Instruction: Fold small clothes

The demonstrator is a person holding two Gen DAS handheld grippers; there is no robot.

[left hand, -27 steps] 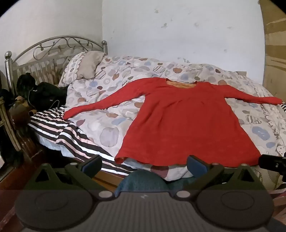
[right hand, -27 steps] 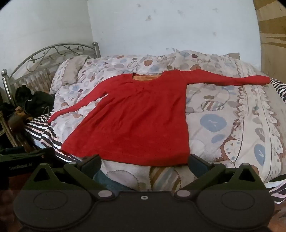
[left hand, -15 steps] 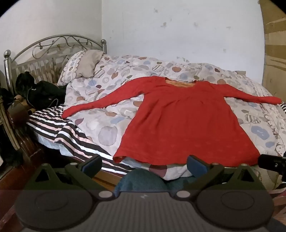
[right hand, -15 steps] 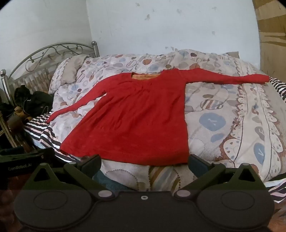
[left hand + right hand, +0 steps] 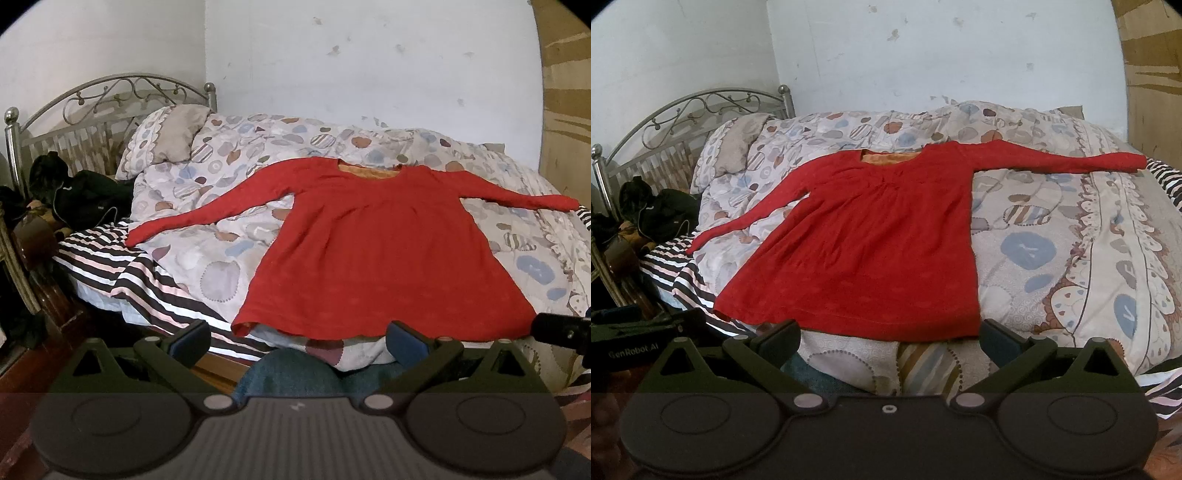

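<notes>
A red long-sleeved top (image 5: 376, 254) lies flat on the patterned quilt (image 5: 207, 236), sleeves spread out to both sides, hem toward me at the bed's near edge. It also shows in the right wrist view (image 5: 871, 243). My left gripper (image 5: 298, 338) is open and empty, just in front of the hem's left half. My right gripper (image 5: 889, 334) is open and empty, in front of the hem's right half. Neither touches the cloth.
A metal headboard (image 5: 103, 96) and a pillow (image 5: 166, 140) stand at the left. Dark clothes (image 5: 74, 192) are piled beside a striped sheet (image 5: 122, 273). A white wall is behind the bed. A blue cloth (image 5: 295, 373) hangs below the bed's edge.
Both grippers have drifted slightly closer to the bed; the top sits a little lower and larger in view. The jaws stayed open.
</notes>
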